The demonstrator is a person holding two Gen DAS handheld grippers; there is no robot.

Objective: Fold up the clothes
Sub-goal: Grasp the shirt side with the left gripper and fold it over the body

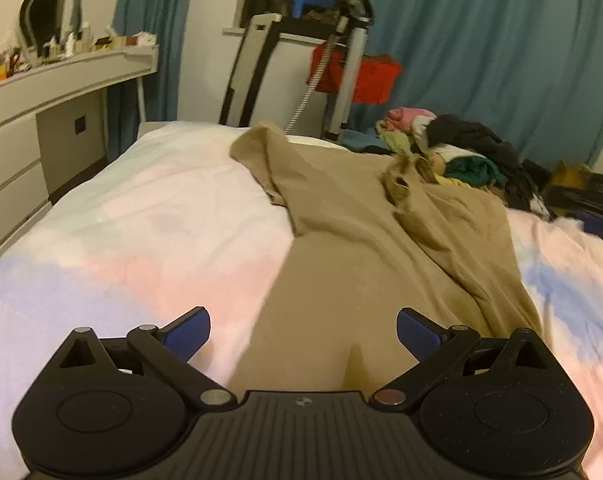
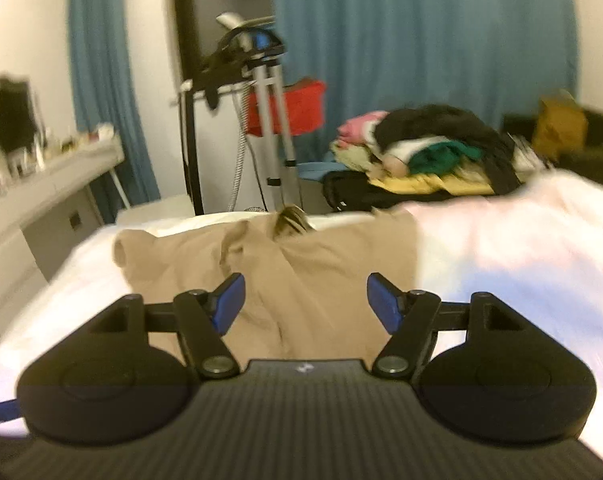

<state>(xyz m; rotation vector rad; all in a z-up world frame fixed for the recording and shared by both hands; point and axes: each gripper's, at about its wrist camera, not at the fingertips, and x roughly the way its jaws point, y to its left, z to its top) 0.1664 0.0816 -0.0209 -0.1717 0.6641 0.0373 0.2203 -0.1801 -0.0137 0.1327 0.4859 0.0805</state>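
A tan garment [image 1: 365, 232] lies spread along the bed [image 1: 149, 216], partly folded over itself, with a crumpled end at the far side. My left gripper [image 1: 303, 334] is open above its near end, blue pads wide apart and nothing between them. In the right wrist view the same tan garment [image 2: 321, 272] lies ahead on the bed [image 2: 521, 248]. My right gripper [image 2: 305, 302] hovers over it, open, its blue pads clear of the cloth. That view is blurred.
A heap of mixed clothes [image 1: 461, 148] sits at the bed's far right corner, the same heap of clothes [image 2: 429, 148] in the right view. A white desk with drawers [image 1: 41, 120] stands left. A garment steamer stand [image 1: 341, 60] and blue curtains [image 1: 481, 40] are behind the bed.
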